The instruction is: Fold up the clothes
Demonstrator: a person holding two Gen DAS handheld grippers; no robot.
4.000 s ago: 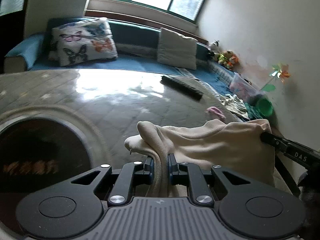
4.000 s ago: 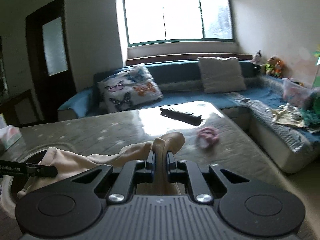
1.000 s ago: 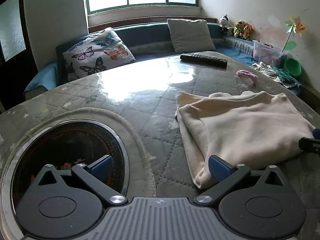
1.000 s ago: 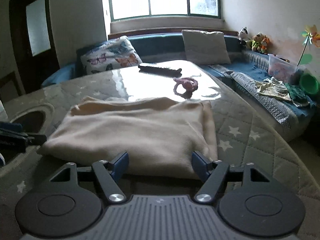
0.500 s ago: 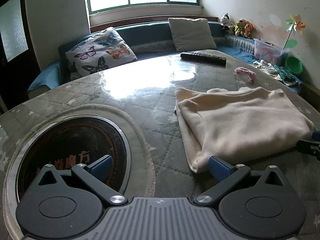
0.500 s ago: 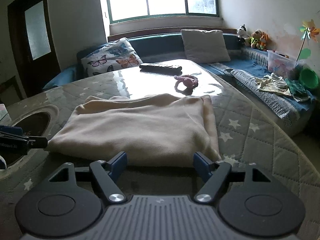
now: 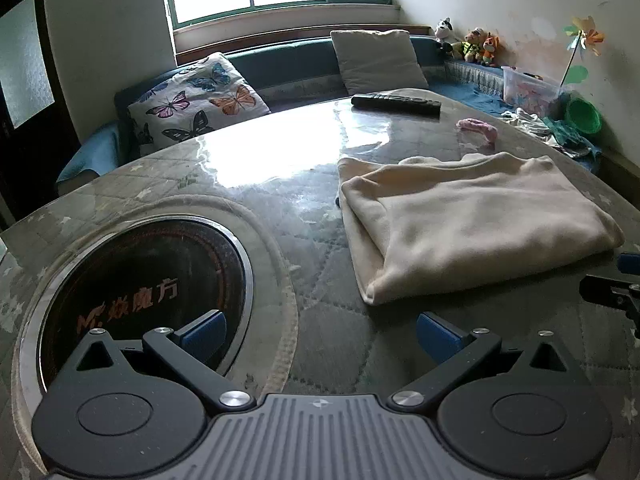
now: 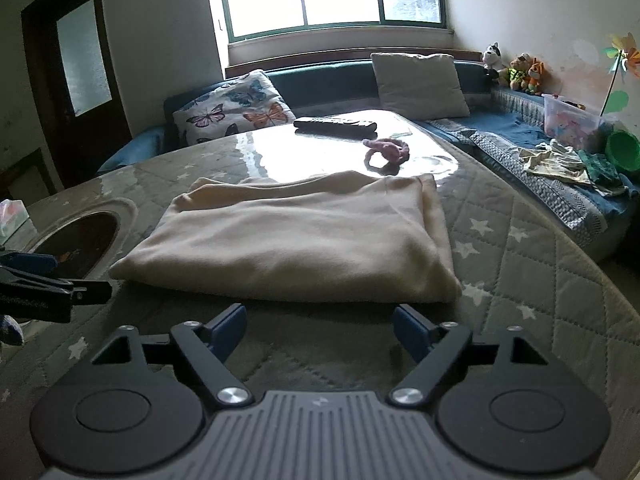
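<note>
Big quilted table (image 8: 520, 264) fills the view, and the cream garment (image 8: 296, 236) lies on it, doubled into a flat rectangle, dead ahead of the right gripper (image 8: 320, 330), ahead-right of the left gripper (image 7: 320, 330). Both spread wide, holding nothing, hanging just short of its near edge. Remote (image 8: 335, 124) and pink band (image 8: 386, 152) sit beyond.

The left tool (image 7: 318, 330) hovers low with its blue-padded fingers (image 7: 436, 336) spread wide, holding nothing. The right tool (image 8: 320, 328) does likewise, its fingers (image 8: 228, 326) splayed apart and empty. Each tool's tip shows at the edge of the other's view, left of the right tool and right of the left one.
</note>
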